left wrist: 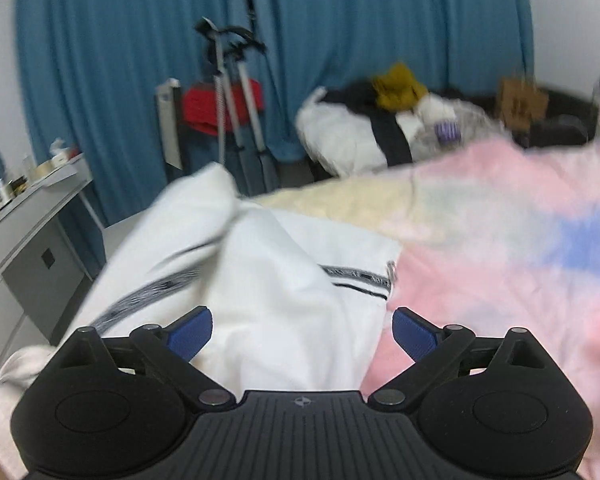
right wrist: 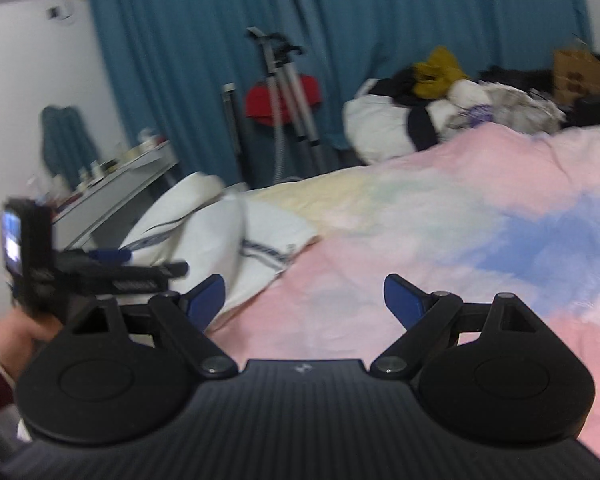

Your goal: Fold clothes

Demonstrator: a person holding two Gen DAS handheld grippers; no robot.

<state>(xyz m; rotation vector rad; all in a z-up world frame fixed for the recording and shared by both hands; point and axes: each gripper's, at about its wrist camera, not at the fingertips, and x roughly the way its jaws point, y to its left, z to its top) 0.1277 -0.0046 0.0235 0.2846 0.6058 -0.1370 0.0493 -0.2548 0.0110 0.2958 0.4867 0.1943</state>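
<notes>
A white garment with a dark striped band (left wrist: pixel 268 280) lies crumpled on the left part of a bed with a pink, blue and yellow cover (left wrist: pixel 500 248). My left gripper (left wrist: pixel 302 334) is open, just above the garment, its blue pads (left wrist: pixel 190 334) spread to either side of a fold. My right gripper (right wrist: pixel 304 300) is open and empty over the pink cover (right wrist: pixel 440 220), to the right of the white garment (right wrist: pixel 220 240). The left gripper (right wrist: pixel 112 266) shows from the side at the left of the right wrist view, held in a hand.
A heap of other clothes (left wrist: pixel 384 124), white, black and mustard, lies at the far end of the bed. A tripod (left wrist: pixel 236 112) and a red item stand by the blue curtain (left wrist: pixel 120 60). A grey desk with small items (left wrist: pixel 28 216) is at the left. A cardboard box (left wrist: pixel 522 102) is far right.
</notes>
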